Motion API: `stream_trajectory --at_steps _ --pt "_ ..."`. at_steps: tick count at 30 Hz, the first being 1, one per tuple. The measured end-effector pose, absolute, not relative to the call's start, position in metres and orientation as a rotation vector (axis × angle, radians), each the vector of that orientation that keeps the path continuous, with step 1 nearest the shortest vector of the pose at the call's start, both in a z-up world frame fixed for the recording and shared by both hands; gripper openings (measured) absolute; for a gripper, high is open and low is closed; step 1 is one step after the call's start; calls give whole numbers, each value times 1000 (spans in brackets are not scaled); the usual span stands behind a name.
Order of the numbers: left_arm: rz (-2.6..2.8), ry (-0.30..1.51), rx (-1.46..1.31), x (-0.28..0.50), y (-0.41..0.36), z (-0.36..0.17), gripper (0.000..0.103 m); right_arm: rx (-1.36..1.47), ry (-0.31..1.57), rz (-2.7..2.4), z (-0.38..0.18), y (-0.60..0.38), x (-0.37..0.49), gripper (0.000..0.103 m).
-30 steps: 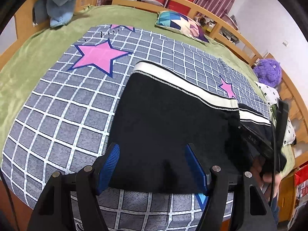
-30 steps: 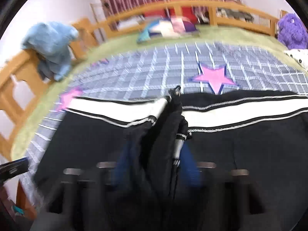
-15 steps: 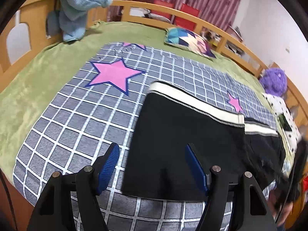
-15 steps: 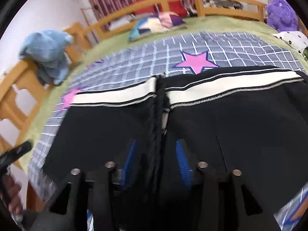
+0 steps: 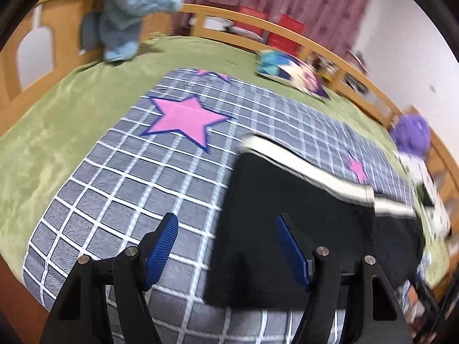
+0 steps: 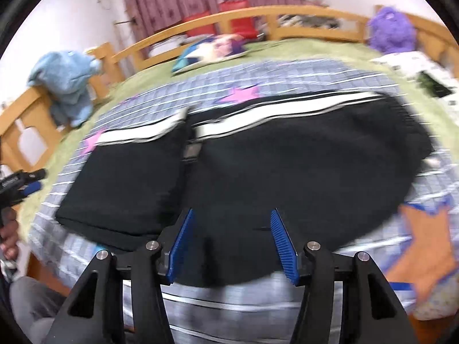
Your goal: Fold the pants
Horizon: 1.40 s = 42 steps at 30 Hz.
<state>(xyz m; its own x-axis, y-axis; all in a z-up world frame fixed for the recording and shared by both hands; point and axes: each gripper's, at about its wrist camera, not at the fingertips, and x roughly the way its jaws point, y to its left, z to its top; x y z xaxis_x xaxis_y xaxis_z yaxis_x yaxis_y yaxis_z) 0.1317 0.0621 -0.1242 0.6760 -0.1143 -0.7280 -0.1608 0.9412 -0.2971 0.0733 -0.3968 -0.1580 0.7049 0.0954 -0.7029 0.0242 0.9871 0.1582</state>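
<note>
- Black pants (image 6: 258,177) with a white side stripe (image 6: 287,111) lay flat on the grey checked blanket (image 5: 120,189), their cuff end folded over towards nine o'clock in the right wrist view.
- Neither tool gripped cloth: the left gripper (image 5: 226,246) stood spread, its pads straddling the pants' left edge, and the right gripper (image 6: 232,240) was opening above the black fabric with nothing pressed between its pads.
- To my eye, the first fold was laid and the next fold remained.
- Doing it well probably meant pinching both layers at the folded edge near nine o'clock, one tool at each corner, so the stripe stayed aligned.
- Lifting low and carrying across towards three o'clock should have kept the lower layer from dragging.
- Motion blur hid the seam details.
</note>
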Motion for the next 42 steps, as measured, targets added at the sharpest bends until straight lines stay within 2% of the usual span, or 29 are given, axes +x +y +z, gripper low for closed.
stream_trajectory --at_steps 5,7,10,14,18,24,25,27,29,30,31,32,33,34,37,42 --pt "-15 889 -379 145 69 -150 65 239 744 -128 -160 -469 58 55" --pt "9 911 -367 145 71 -160 56 278 745 -192 -163 -499 55 55" --pt "-56 918 -429 147 76 -167 56 334 753 -201 -168 -530 59 55" --pt "-105 945 -403 163 66 -172 58 442 739 -203 -181 -563 81 62" --pt "-167 986 -384 184 56 -185 58 555 789 -186 -203 -586 112 62" --pt "-263 1006 -414 214 54 -204 59 599 754 -175 -214 -593 144 61" --pt "-283 1007 -416 219 53 -204 59 601 752 -174 -215 -593 149 60" --pt "-334 1017 -453 234 53 -208 58 612 755 -177 -216 -594 156 49" --pt "-364 1035 -500 245 51 -211 57 604 781 -202 -214 -596 162 28" --pt "-378 1043 -519 250 50 -211 49 592 783 -198 -210 -596 162 24" --pt "-385 1062 -520 254 47 -211 29 581 776 -197 -205 -595 160 19" --pt "-374 1068 -510 256 45 -209 21 565 757 -203 -195 -589 157 16" --pt "-374 1059 -513 255 45 -204 12 547 746 -207 -188 -585 156 15" --pt "-373 1042 -516 253 45 -197 10 516 736 -216 -178 -579 155 14" --pt "-365 976 -492 245 45 -163 10 408 693 -236 -137 -550 160 13" --pt "-377 908 -534 247 72 -104 10 418 607 -195 -77 -524 172 13"
